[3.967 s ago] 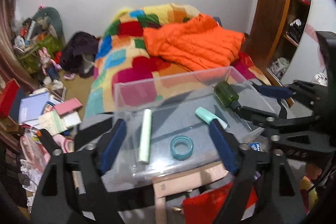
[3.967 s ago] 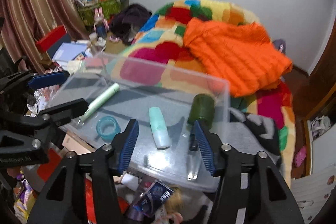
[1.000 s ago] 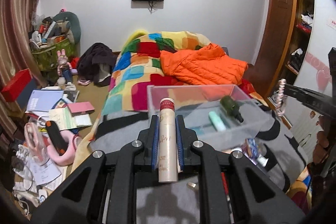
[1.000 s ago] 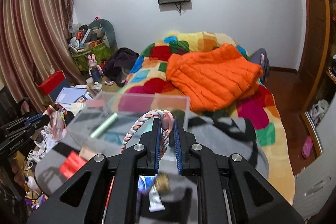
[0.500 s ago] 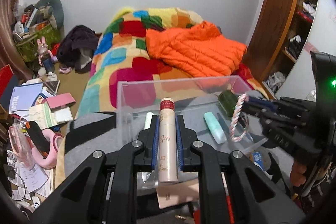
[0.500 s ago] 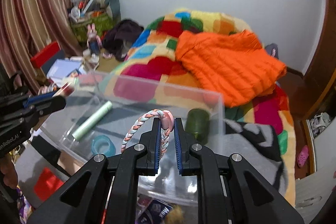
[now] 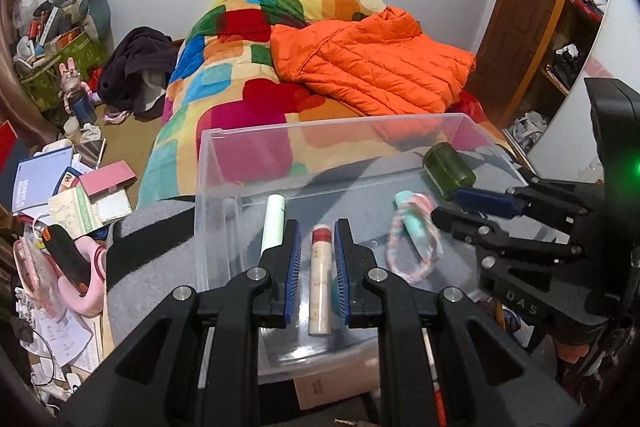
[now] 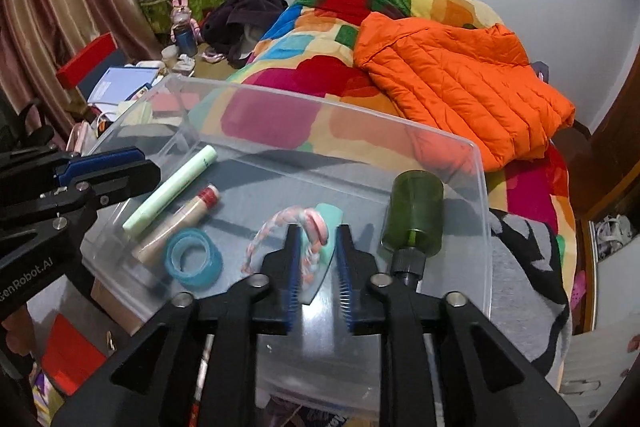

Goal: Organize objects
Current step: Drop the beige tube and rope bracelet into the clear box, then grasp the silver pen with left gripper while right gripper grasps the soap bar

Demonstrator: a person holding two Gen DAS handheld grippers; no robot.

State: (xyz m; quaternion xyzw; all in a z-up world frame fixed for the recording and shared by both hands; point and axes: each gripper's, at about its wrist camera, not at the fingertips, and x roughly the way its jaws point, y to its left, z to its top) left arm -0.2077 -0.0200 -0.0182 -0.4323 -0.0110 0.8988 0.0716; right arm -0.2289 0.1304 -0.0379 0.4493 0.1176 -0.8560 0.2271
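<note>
A clear plastic bin [image 7: 208,187] [image 8: 476,187] holds a pale green tube [image 7: 273,223] [image 8: 172,189], a beige tube with a red cap [image 7: 320,283] [image 8: 180,223], a mint tube [image 7: 414,227] [image 8: 326,239], a braided pink-white ring [image 7: 412,247] [image 8: 280,227], a blue tape roll [image 8: 194,261] and a dark green bottle [image 7: 448,169] [image 8: 414,213]. My left gripper [image 7: 317,231] is open over the beige tube, which lies loose between the fingers. My right gripper [image 8: 318,231] is open over the ring and the mint tube.
The bin stands on a grey cloth [image 7: 152,239] at the foot of a bed with a patchwork quilt [image 7: 248,75] and an orange jacket [image 7: 376,63]. Books and clutter [image 7: 68,195] cover the floor at left. A wooden shelf unit [image 7: 560,7] stands at right.
Both grippers have come down over the bin and opened. The beige tube has left my left gripper and the braided ring my right; both now lie in the bin.
</note>
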